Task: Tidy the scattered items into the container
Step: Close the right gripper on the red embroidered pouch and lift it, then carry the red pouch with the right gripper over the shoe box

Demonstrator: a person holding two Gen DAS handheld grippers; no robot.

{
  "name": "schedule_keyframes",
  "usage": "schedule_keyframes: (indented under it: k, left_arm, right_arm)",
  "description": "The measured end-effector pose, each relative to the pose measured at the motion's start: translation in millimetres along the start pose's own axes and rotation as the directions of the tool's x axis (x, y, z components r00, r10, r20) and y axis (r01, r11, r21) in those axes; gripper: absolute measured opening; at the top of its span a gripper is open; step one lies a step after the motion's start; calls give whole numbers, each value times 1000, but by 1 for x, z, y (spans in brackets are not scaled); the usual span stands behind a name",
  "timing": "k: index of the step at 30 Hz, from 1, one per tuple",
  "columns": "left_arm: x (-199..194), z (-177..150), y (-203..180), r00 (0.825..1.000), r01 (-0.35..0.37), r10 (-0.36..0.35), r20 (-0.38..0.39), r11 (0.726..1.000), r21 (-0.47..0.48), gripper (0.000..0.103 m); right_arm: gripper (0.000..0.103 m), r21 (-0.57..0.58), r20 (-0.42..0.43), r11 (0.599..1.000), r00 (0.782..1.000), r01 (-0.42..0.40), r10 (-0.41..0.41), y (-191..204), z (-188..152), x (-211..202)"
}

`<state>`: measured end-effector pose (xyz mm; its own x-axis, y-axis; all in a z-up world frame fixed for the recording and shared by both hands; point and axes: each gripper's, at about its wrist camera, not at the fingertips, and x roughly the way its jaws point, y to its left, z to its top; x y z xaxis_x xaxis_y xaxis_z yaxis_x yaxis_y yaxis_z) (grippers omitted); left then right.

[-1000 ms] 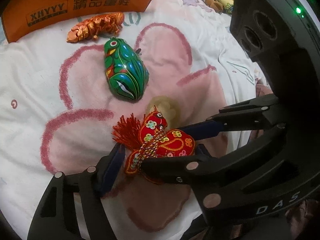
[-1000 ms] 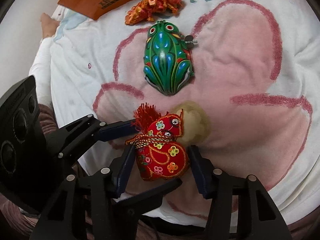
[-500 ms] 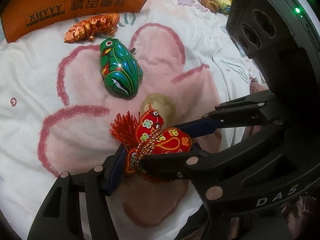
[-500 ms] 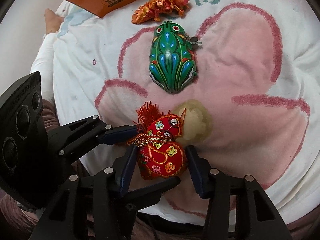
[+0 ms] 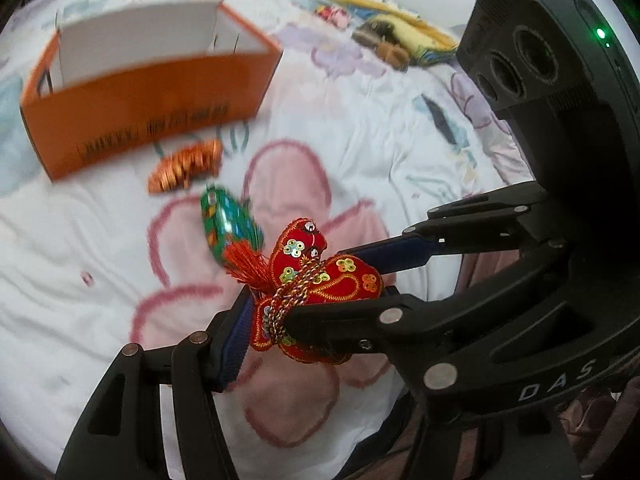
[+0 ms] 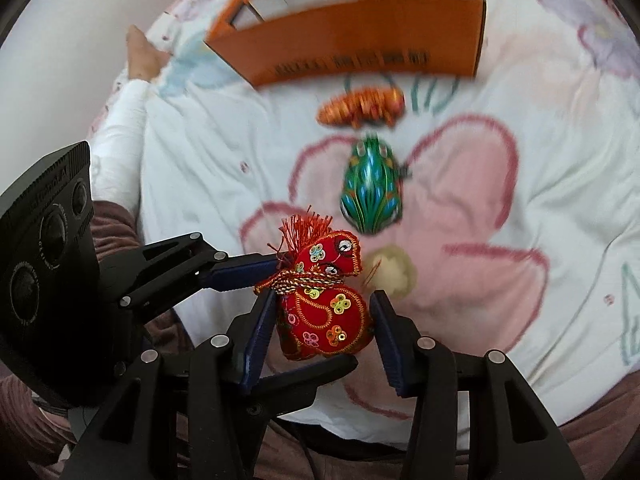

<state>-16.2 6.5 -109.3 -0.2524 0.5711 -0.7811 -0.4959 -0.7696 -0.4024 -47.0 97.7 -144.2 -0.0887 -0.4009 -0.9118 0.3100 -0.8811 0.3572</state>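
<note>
Both tools pinch the red embroidered pouch [image 6: 324, 312]: the right tool [image 6: 322, 322] narrowly at its belly; the left tool [image 5: 316, 280] at its neck. Their jaws have just been closing; the pouch now hangs above the bedspread [image 6: 520, 80], lifted since earlier.

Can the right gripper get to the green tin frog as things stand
Probably not yet. The right gripper is shut on the red embroidered pouch, as is the left gripper. The frog lies uncovered on the bedspread beyond it.

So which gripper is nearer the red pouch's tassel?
Left. The left gripper has one finger at the corded neck right under the tassel; the right gripper clamps the round body below it. Both jaws have just been closing on the pouch.
</note>
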Motion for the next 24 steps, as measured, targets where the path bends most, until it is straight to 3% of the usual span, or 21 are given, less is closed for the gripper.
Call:
schedule_keyframes:
  k: [4,10,24]
  left_arm:
    - [-24,11,-2,999,-14,12,46,999,33,61]
    - [-25,38,-14,996,-30,23,89,997,72,61]
    - [-47,101,0,985,-70,50,163,991,116,61]
  right_arm:
    - [46,-29,58,999,998,21,-19,7,5,-26]
    - [45,-70,127,996,991,51,-42,17,16,-53]
    - [44,-129,229,988,972,81,-50,31,77,-88]
